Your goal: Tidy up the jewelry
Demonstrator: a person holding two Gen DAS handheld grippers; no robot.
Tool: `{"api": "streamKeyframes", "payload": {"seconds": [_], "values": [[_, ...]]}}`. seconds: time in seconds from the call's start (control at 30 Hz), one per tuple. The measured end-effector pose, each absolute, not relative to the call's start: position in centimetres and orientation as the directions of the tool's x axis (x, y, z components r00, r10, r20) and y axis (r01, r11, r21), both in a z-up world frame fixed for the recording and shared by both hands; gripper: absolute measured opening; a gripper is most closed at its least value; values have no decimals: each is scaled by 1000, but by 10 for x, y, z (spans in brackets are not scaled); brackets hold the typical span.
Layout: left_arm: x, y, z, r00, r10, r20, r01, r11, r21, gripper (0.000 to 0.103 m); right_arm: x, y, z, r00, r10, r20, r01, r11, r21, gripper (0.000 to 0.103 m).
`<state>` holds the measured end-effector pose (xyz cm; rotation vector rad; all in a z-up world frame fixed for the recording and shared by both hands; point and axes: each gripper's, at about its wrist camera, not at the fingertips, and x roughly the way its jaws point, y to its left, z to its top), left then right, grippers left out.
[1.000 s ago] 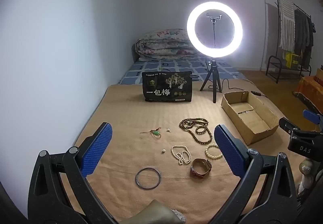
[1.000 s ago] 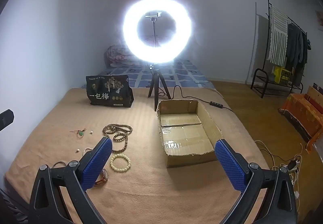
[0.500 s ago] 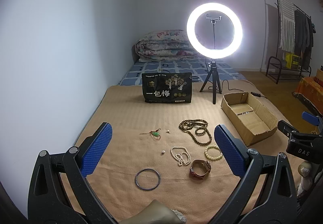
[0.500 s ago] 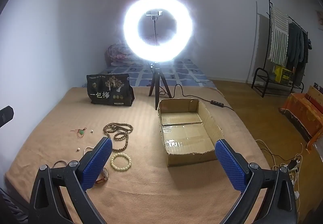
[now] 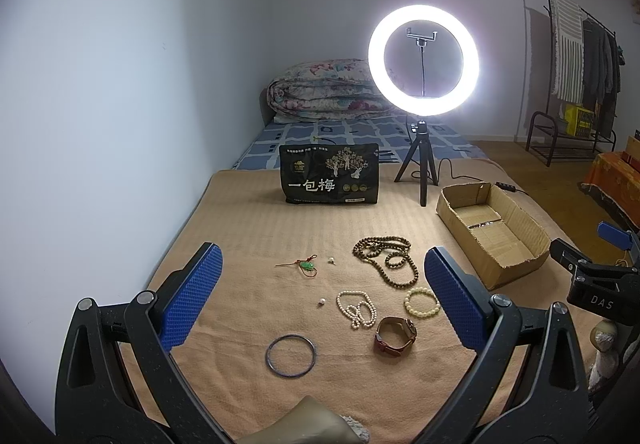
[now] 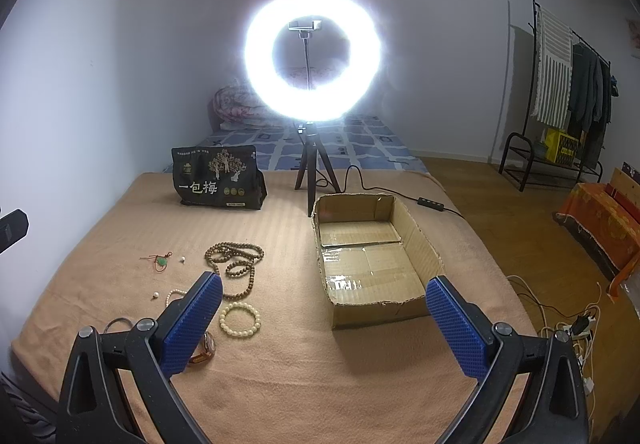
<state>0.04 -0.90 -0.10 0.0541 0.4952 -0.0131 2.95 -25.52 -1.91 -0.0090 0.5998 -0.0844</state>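
Jewelry lies on a tan blanket (image 5: 248, 236): a brown bead necklace (image 5: 386, 260), a white pearl strand (image 5: 356, 308), a cream bead bracelet (image 5: 421, 303), a brown leather watch (image 5: 395, 335), a dark bangle (image 5: 291, 355), a green pendant on red cord (image 5: 306, 265) and two loose pearls (image 5: 321, 301). An empty cardboard box (image 6: 372, 256) stands to their right. My left gripper (image 5: 320, 304) is open above the jewelry. My right gripper (image 6: 322, 320) is open in front of the box, beside the cream bracelet (image 6: 239, 320).
A lit ring light on a tripod (image 5: 423, 56) stands behind the box, its cable (image 6: 384, 188) running right. A black snack bag (image 5: 330, 174) stands at the back. A folded quilt (image 5: 320, 92) lies behind. The right gripper's body (image 5: 596, 284) shows at the left view's right edge.
Both grippers have drifted slightly; the scene sits a little lower and nearer in the right view. No object has moved.
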Motion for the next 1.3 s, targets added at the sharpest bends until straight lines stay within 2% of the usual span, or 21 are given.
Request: {"api": "streamKeyframes", "payload": {"seconds": [1.3], "values": [[-2,-9,1,878,0,-478,26,998,48,103,31,-253,-24,814,-73,-577,74,997,-21,103]]}}
